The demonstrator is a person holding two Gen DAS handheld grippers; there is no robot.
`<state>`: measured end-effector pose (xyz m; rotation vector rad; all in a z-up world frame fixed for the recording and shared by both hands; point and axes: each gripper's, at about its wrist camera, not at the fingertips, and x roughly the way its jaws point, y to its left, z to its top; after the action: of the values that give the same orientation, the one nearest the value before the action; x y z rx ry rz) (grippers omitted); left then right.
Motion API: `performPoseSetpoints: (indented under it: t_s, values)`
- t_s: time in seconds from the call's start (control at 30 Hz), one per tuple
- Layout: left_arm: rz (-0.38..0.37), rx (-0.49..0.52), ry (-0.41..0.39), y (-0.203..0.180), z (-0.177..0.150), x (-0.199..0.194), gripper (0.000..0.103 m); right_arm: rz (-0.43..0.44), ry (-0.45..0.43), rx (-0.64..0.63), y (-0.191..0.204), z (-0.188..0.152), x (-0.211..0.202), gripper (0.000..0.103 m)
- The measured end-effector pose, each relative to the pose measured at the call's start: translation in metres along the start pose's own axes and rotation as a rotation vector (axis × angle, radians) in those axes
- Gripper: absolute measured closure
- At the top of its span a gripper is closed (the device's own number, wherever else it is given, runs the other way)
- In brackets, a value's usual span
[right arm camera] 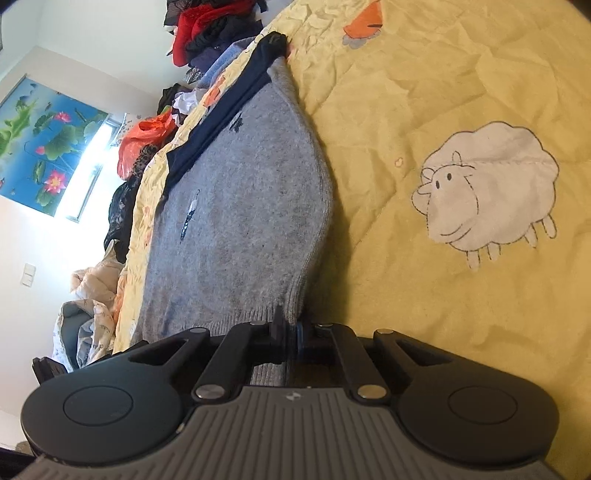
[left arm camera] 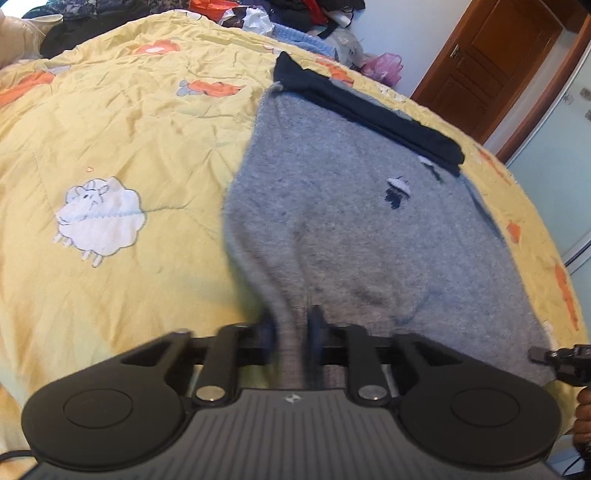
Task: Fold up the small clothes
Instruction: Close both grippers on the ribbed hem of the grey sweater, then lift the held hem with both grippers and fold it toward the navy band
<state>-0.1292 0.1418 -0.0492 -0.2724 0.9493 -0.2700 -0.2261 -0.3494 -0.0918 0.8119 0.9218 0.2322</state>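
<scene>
A small grey knit sweater (left arm camera: 351, 229) with a dark navy band (left arm camera: 373, 114) along its far edge lies on the yellow quilt (left arm camera: 122, 122). My left gripper (left arm camera: 291, 328) is shut on a raised fold of the sweater's near edge. In the right wrist view the same sweater (right arm camera: 240, 206) stretches away from me. My right gripper (right arm camera: 291, 328) is shut on its ribbed hem corner. The navy band (right arm camera: 229, 107) shows along the sweater's left side there. The right gripper's tip also shows at the right edge of the left wrist view (left arm camera: 554, 356).
The quilt (right arm camera: 443, 110) carries white sheep (left arm camera: 98, 218) and orange patches. Piles of clothes and bags (left arm camera: 295, 14) lie past the bed's far side. A brown door (left arm camera: 495, 62) stands at the right. A window and flower poster (right arm camera: 40, 147) are at the left.
</scene>
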Motion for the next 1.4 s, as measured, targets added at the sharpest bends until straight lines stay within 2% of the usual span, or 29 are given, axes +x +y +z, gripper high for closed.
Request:
performPoseSetpoints:
  t_s: [0.07, 0.2, 0.33, 0.53, 0.7, 0.83, 1.03, 1.17, 1.23, 1.3, 1.33, 1.4]
  values:
    - [-0.018, -0.020, 0.005, 0.006, 0.002, -0.001, 0.097, 0.009, -0.005, -0.015, 0.003, 0.002, -0.002, 0.089]
    - [-0.047, 0.059, -0.012, -0.004, 0.012, -0.010, 0.098, 0.070, -0.040, -0.038, 0.015, 0.015, -0.009, 0.089]
    - [-0.108, 0.077, -0.088, -0.012, 0.046, -0.022, 0.098, 0.153, -0.097, -0.070, 0.035, 0.045, -0.015, 0.090]
    - [-0.202, 0.011, -0.210, -0.014, 0.134, -0.007, 0.098, 0.256, -0.230, -0.086, 0.060, 0.133, -0.003, 0.089]
    - [-0.235, -0.021, -0.264, -0.021, 0.211, 0.037, 0.098, 0.303, -0.316, -0.024, 0.064, 0.218, 0.033, 0.089]
    - [-0.209, -0.033, -0.277, -0.024, 0.266, 0.086, 0.098, 0.283, -0.322, 0.026, 0.060, 0.284, 0.081, 0.089]
    - [-0.162, -0.045, -0.274, -0.019, 0.330, 0.155, 0.098, 0.210, -0.307, 0.106, 0.041, 0.353, 0.156, 0.089]
    - [-0.124, -0.029, -0.263, -0.015, 0.355, 0.195, 0.098, 0.186, -0.291, 0.156, 0.027, 0.381, 0.196, 0.089]
    - [-0.116, -0.022, -0.280, -0.013, 0.363, 0.208, 0.098, 0.203, -0.281, 0.183, 0.021, 0.389, 0.213, 0.089]
    - [-0.104, -0.012, -0.304, -0.015, 0.369, 0.216, 0.098, 0.179, -0.286, 0.178, 0.021, 0.393, 0.226, 0.089]
    - [-0.089, -0.006, -0.311, -0.017, 0.373, 0.220, 0.097, 0.158, -0.290, 0.179, 0.021, 0.393, 0.232, 0.088]
    - [-0.071, 0.025, -0.304, -0.021, 0.377, 0.226, 0.096, 0.097, -0.313, 0.205, 0.018, 0.392, 0.239, 0.079]
